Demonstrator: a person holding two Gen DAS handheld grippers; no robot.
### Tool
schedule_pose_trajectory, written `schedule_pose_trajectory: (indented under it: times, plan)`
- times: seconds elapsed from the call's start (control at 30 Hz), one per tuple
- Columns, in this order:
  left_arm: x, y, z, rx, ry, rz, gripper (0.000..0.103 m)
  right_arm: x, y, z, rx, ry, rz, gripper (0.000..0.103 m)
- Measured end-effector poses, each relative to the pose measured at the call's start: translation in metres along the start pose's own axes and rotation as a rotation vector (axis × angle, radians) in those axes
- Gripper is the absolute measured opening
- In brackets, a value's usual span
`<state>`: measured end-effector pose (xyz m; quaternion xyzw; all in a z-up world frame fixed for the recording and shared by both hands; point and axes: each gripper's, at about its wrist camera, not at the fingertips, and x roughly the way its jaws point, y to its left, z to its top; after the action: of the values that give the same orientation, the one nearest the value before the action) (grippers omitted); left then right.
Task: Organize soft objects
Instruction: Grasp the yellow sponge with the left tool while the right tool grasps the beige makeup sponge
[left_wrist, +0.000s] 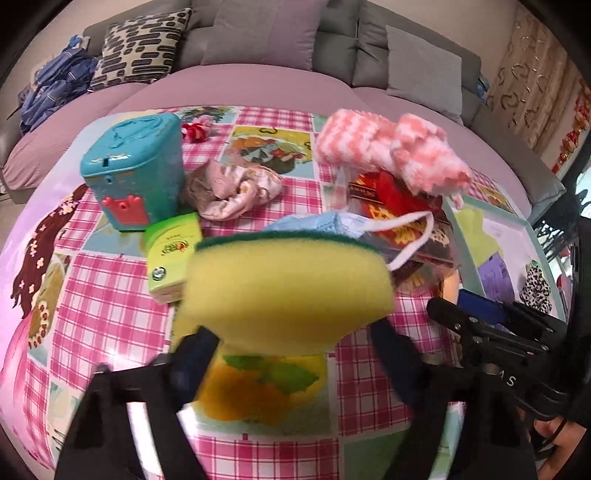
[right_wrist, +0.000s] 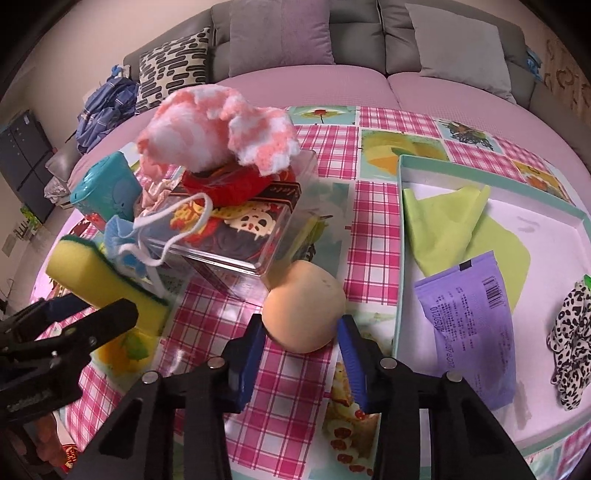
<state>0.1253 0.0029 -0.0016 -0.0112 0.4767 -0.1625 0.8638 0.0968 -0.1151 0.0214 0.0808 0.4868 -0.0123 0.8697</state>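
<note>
A yellow sponge (left_wrist: 288, 291) with a green scouring face stands between the fingers of my left gripper (left_wrist: 295, 339); both pads press its lower end, which looks pinched. In the right wrist view the sponge (right_wrist: 107, 280) lies tilted at the left, with the left gripper (right_wrist: 88, 310) around it. My right gripper (right_wrist: 303, 332) has its blue pads against both sides of a peach soft ball (right_wrist: 303, 306) resting on the checked tablecloth. The left wrist view shows only a sliver of the ball (left_wrist: 448, 291), beside the right gripper (left_wrist: 461, 306).
A clear plastic box (right_wrist: 236, 236) holds red items, with a pink-white fluffy cloth (right_wrist: 218, 129) on top and a blue face mask (right_wrist: 122, 229) against it. A teal-rimmed tray (right_wrist: 399, 258) contains a green cloth, purple packet and leopard scrunchie. A teal container (left_wrist: 136, 166), green carton (left_wrist: 170, 254) and pink fabric (left_wrist: 236, 188) lie left.
</note>
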Motion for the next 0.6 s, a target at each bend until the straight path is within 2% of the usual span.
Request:
schedule_pose_trajectory:
  times: [0.23,0.6]
  plan:
    - [-0.004,0.003,0.000,-0.007,-0.009,-0.005,0.061,0.000,-0.004,0.002,0.006,-0.010,0.005,0.035]
    - [-0.029,0.011,0.005,-0.028,-0.075,0.012,0.060,-0.008,-0.012,0.002,0.037,-0.046,0.018,0.023]
